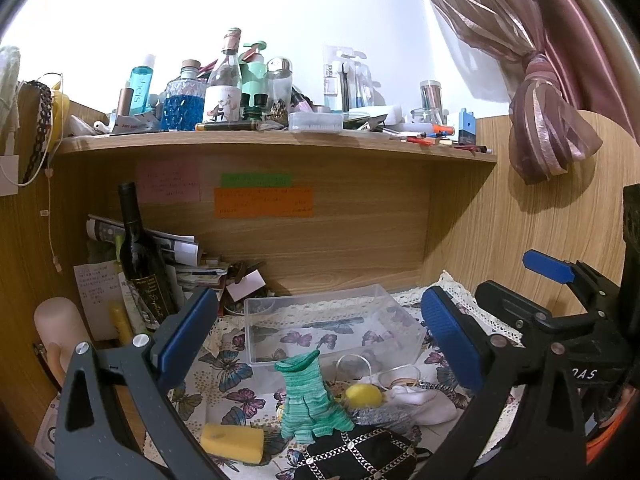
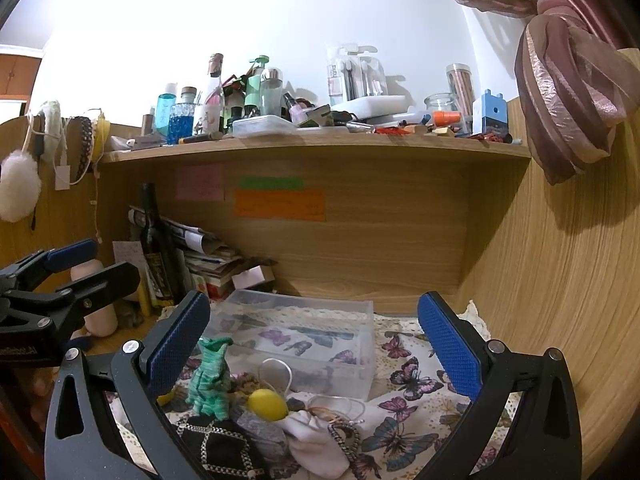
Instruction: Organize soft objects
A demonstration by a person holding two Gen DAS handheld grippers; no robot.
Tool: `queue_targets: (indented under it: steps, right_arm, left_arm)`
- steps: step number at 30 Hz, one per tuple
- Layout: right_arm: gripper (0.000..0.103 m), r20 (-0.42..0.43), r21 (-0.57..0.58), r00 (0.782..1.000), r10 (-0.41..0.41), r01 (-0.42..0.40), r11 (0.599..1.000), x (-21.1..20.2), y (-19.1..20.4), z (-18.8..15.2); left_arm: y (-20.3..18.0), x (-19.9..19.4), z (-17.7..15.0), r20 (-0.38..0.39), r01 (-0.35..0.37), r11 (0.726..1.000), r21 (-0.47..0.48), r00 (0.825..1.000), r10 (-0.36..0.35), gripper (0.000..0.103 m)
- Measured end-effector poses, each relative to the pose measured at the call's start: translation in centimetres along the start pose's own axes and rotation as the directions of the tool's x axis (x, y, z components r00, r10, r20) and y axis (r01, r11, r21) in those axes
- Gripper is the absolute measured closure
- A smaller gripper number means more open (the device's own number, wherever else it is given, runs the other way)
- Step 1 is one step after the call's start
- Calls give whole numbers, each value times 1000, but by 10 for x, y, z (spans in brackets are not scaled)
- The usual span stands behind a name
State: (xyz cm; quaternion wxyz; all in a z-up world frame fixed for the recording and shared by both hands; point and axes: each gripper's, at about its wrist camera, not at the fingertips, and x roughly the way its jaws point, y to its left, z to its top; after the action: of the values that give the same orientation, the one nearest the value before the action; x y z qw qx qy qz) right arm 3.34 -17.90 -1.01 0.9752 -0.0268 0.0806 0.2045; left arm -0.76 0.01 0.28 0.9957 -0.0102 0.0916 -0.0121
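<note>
L gripper (image 1: 320, 340) jaws spread wide, nothing betw. the blue pads; R gripper (image 2: 314, 344) likewise wide open, holding nothing; both hover over the butterfly cloth (image 2: 412, 404). Clear plastic box (image 1: 332, 320) sits on cloth near the back wall, nothing in it that I can make out. Soft pile lies just in front of the box: green knit glove (image 1: 310, 396), yellow ball (image 1: 363, 395), white sock (image 2: 316, 444), grey cloth (image 2: 262, 432), black chain-trimmed fabric (image 1: 356, 456), yellow sponge (image 1: 232, 442) off to the L. Legible text scarce: wine bottle (image 1: 140, 256) label script unreadable; sticky notes (image 1: 264, 200) too blurred to read; shelf (image 1: 276, 142) clutter above.
</note>
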Motion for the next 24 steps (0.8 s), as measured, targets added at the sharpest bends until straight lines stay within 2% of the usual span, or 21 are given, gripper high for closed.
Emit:
queue_targets:
  steps: [24]
  right_arm:
    - [0, 10, 16, 1000, 15, -15, 1000, -2, 1, 4]
  left_arm:
    - [0, -2, 6, 11, 3, 1000, -2, 1000, -3, 0]
